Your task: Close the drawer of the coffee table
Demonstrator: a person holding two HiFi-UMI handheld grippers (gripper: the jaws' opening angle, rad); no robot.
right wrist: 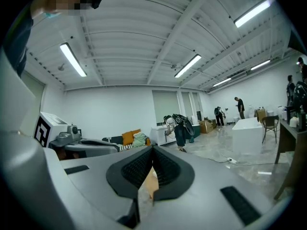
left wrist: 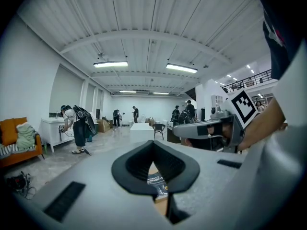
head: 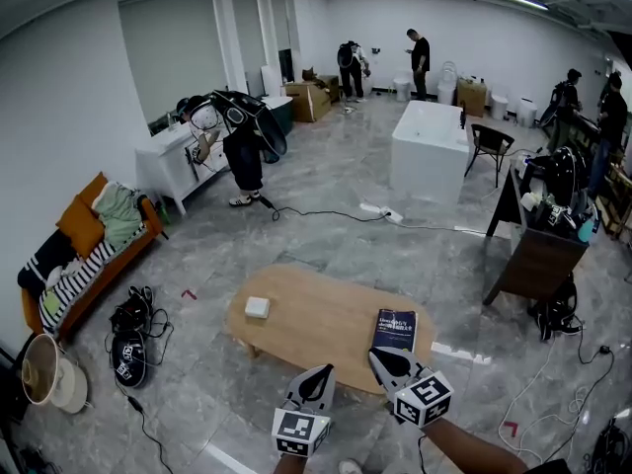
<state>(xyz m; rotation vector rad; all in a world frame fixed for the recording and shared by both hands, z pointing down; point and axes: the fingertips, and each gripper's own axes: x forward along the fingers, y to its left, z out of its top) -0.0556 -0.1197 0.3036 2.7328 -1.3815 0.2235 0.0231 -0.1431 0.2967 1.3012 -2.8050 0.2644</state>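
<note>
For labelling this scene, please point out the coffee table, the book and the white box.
coffee table [head: 316, 322]: head view, bare wooden top.
book [head: 395, 329]: head view, cover middle.
white box [head: 257, 307]: head view, top face.

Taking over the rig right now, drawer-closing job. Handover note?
Left gripper: jaws shut, empty, at the coffee table's near edge.
Right gripper: jaws shut, empty, beside the left one, close to the book.
On the tabletop: the book and a small white box.
Drawer: not visible in any view, so open or closed can't be told.
Done: nothing evident.
Left: find the drawer front and push it shut.
</note>
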